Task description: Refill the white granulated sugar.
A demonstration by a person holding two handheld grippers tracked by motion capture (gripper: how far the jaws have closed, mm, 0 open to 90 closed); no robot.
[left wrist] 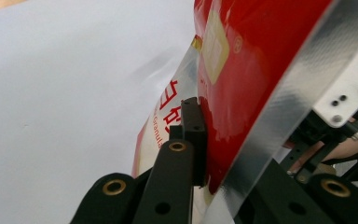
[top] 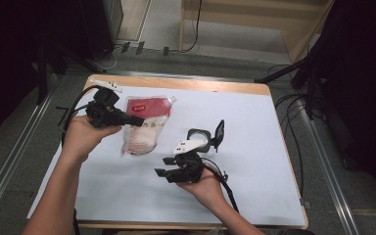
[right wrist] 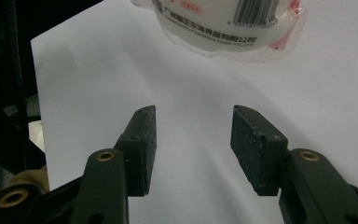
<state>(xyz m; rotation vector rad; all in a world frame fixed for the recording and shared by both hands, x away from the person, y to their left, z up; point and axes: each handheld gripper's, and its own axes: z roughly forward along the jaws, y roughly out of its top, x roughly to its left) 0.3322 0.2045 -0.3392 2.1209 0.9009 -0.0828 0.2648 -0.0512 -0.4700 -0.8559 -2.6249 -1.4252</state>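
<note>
On the white-covered worktop (top: pixel 254 127), a red-and-clear sugar pouch (top: pixel 144 125) lies flat near the far-left corner, its printed base towards the person. At the pouch's red upper end the left gripper (top: pixel 133 120) has closed in from the left — in the left gripper view its fingers (left wrist: pixel 193 135) pinch the glossy red film close to the silvery seal strip. Nearer the person than the pouch, and to its right, the right gripper (top: pixel 160 166) hovers with its fingers (right wrist: pixel 142 140) spread and nothing between them, pointed at the pouch's rounded clear base, which sits just beyond them in the right gripper view. Right of the pouch rests a black round container (top: pixel 199 137) with its lid hinged open. The risk, by the look of it, lies in the grip: slick film held at one edge could slide free under the weight of the granules once lifted — or the sagging pouch could swing into the open container.
</note>
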